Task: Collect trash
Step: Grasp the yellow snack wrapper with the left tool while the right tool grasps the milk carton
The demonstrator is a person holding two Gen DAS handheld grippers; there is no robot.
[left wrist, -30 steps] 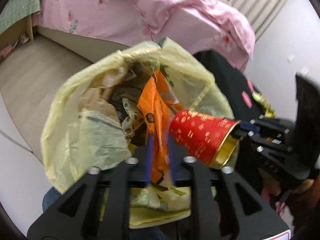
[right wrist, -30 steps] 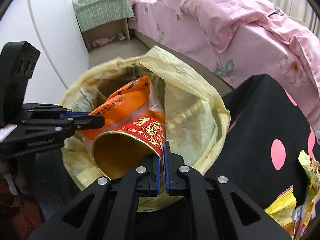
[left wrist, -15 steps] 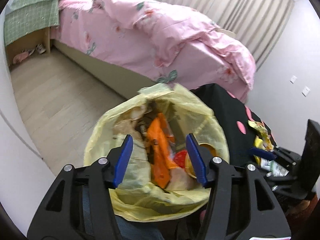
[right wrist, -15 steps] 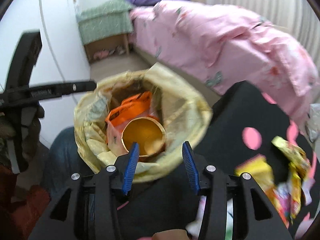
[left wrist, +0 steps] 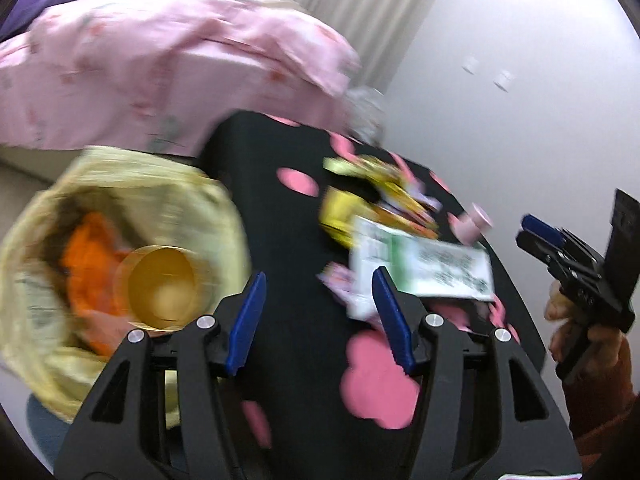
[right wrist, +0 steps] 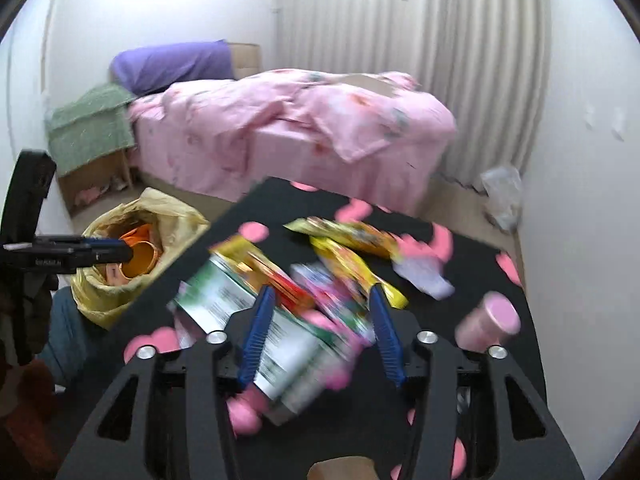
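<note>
A yellow trash bag (left wrist: 120, 240) stands open left of a black table with pink spots (left wrist: 304, 280); it also shows in the right wrist view (right wrist: 136, 240). Inside lie an orange wrapper (left wrist: 84, 248) and a gold-lined paper cup (left wrist: 160, 288). On the table lie a white-and-green packet (left wrist: 424, 268), yellow snack wrappers (right wrist: 348, 248) and a small pink cup (right wrist: 488, 320). My left gripper (left wrist: 320, 312) is open and empty over the table's left edge. My right gripper (right wrist: 320, 328) is open and empty just above the white-and-green packet (right wrist: 248, 312).
A bed with a pink quilt (right wrist: 288, 132) stands behind the table. A striped curtain (right wrist: 420, 60) and a white wall (right wrist: 580, 160) bound the right side. A crumpled clear bag (right wrist: 500, 196) lies on the floor by the wall. A green-covered box (right wrist: 92, 136) stands left.
Both grippers opened, dropping the orange wrapper and the red cup into the bag. Both then swung right, away from the bag and over the table's litter.
</note>
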